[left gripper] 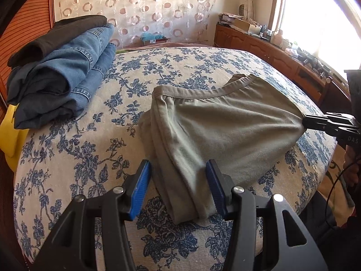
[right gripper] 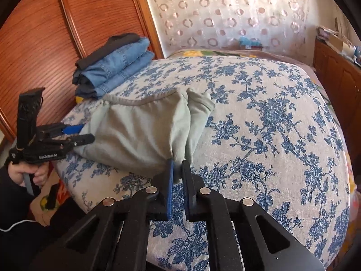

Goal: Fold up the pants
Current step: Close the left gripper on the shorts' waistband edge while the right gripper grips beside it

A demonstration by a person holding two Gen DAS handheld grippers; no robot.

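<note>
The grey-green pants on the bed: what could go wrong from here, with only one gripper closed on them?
1. The left gripper is open around the folded end of the grey-green pants; if the right gripper, shut on a corner, pulls now, the layers may slide apart.
2. That corner pinch is small, so the cloth may slip out.
3. The stack of folded clothes lies close; a wide swing might disturb it.

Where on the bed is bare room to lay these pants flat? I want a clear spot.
Open bedspread lies right of the grey-green pants, toward the cabinets. Crowded at the headboard corner: folded jeans stacked there.
</note>
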